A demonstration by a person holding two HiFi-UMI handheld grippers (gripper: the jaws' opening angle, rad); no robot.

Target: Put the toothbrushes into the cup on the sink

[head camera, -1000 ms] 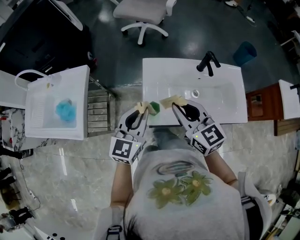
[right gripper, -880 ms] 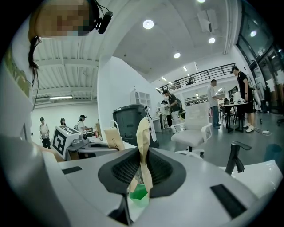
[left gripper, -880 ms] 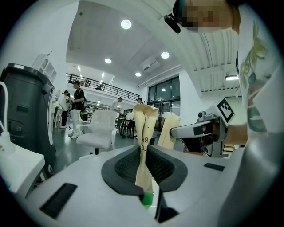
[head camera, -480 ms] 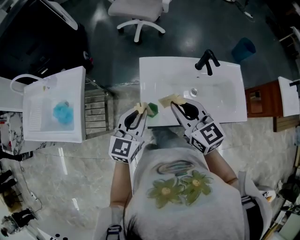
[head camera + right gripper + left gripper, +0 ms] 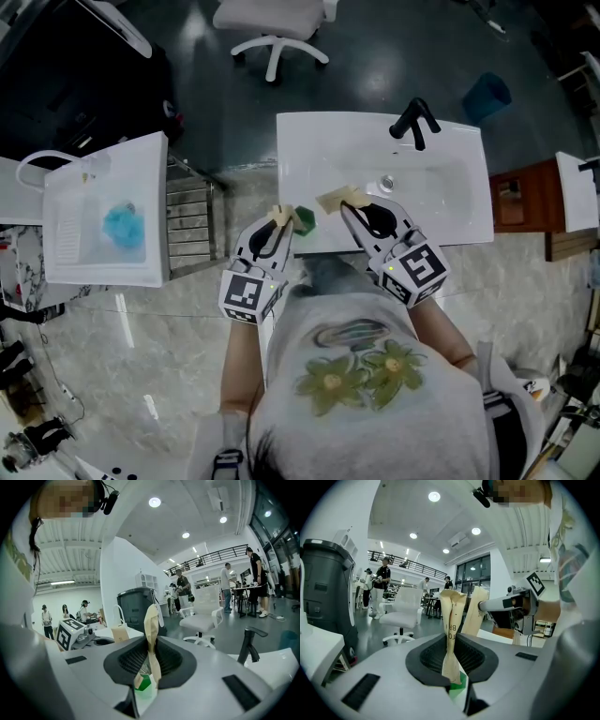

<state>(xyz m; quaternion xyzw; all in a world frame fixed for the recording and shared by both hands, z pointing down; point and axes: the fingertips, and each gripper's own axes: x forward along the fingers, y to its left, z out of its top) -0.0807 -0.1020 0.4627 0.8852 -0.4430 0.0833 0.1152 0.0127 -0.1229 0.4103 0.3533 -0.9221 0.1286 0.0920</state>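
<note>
A small green cup (image 5: 306, 217) stands on the front left rim of the white sink (image 5: 450, 155). My left gripper (image 5: 280, 217) hovers just left of the cup, shut on a toothbrush in a beige paper wrapper (image 5: 453, 620). The right gripper (image 5: 344, 205) is over the sink's front edge, right of the cup, shut on a second paper-wrapped toothbrush (image 5: 152, 630). In both gripper views the cup shows below the jaws as a green patch (image 5: 460, 685) (image 5: 143, 683). The wrappers hide the brushes themselves.
A black faucet (image 5: 415, 124) stands at the sink's back, with the drain (image 5: 390, 186) in the basin. To the left are a metal rack (image 5: 192, 220) and another white basin (image 5: 70, 225) with a blue thing (image 5: 122, 225). A white office chair (image 5: 272, 28) is behind.
Hardly anything. The head view has drifted, so the sink sits slightly further left in the picture. Both grippers keep their wrapped toothbrushes beside the cup.
</note>
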